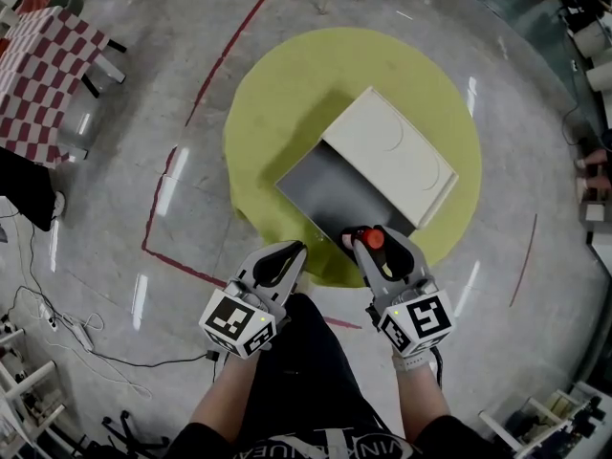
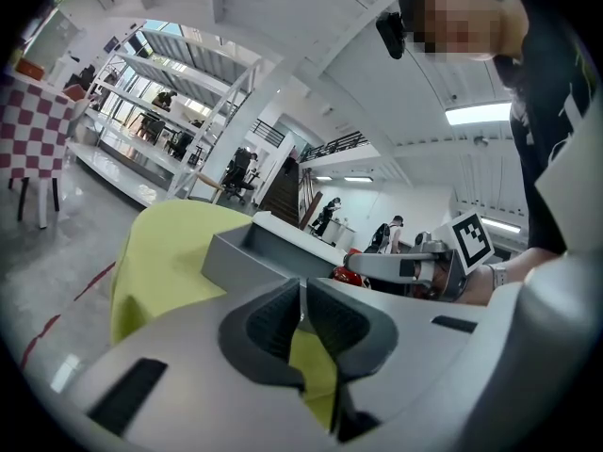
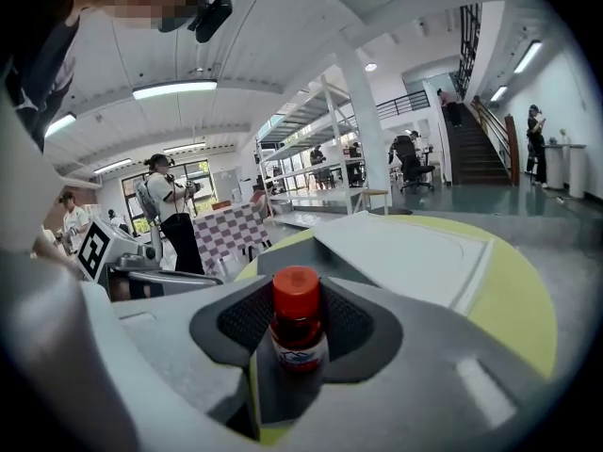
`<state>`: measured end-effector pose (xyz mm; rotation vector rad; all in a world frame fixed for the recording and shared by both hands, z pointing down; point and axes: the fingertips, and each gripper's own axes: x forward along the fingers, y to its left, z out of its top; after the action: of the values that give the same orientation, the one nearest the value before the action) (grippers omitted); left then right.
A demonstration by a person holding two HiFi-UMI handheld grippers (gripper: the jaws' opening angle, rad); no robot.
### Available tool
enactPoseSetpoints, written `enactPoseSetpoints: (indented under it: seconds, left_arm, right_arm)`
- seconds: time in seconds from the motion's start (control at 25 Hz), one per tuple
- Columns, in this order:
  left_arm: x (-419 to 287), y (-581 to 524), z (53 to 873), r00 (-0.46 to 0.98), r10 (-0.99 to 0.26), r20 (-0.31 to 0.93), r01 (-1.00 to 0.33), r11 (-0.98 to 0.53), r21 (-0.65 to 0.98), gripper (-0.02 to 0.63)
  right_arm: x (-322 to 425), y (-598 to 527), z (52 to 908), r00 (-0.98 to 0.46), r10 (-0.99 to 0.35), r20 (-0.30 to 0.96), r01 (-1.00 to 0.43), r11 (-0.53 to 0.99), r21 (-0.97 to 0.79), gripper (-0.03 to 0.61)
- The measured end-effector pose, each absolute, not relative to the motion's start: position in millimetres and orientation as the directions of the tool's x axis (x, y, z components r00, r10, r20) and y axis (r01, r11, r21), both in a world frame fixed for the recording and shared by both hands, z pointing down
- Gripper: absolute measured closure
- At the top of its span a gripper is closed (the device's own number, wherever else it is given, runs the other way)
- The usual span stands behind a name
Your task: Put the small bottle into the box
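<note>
We are at the carry step. The right gripper is clamped on the small bottle, red cap upward, beside the near edge of the box on the yellow table. The next move calls for advancing over the grey open section, then lowering before release. The left gripper is closed and empty. The cream lid hides the far half of the box. The bottle's base is hidden between the jaws.
</note>
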<state>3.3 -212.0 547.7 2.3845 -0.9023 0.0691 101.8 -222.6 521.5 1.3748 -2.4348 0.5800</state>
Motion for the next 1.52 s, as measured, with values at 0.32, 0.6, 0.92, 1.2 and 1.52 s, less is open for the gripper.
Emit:
enactPoseSetpoints:
  seconds: [0.32, 0.6, 0.92, 1.2, 1.52]
  left_arm:
    - [1, -216, 546, 0.766, -0.593, 0.247, -0.623, -0.592, 0.511, 0.586]
    - [1, -214, 546, 0.769, -0.594, 0.237, -0.615, -0.584, 0.529, 0.586]
    - [-3, -219, 547, 0.764, -0.594, 0.251, -0.623, -0.581, 0.523, 0.586]
    - [-4, -217, 546, 0.767, -0.590, 0.252, -0.621, -0.586, 0.520, 0.586]
    - [-3, -215, 540, 0.778, -0.581, 0.238, -0.609, -0.605, 0.513, 0.586]
  right_arm:
    - [96, -219, 525, -0.507, -0.728, 0.462, -0.852, 0.503, -0.143, 0.430]
    - [92, -216, 526, -0.498, -0.721, 0.481, -0.847, 0.524, -0.091, 0.430]
    - [88, -212, 527, -0.524, -0.704, 0.479, -0.828, 0.554, -0.090, 0.430]
    - [85, -208, 525, -0.535, -0.707, 0.464, -0.828, 0.548, -0.119, 0.430]
    - [88, -202, 515, -0.519, -0.733, 0.440, -0.843, 0.525, -0.120, 0.417]
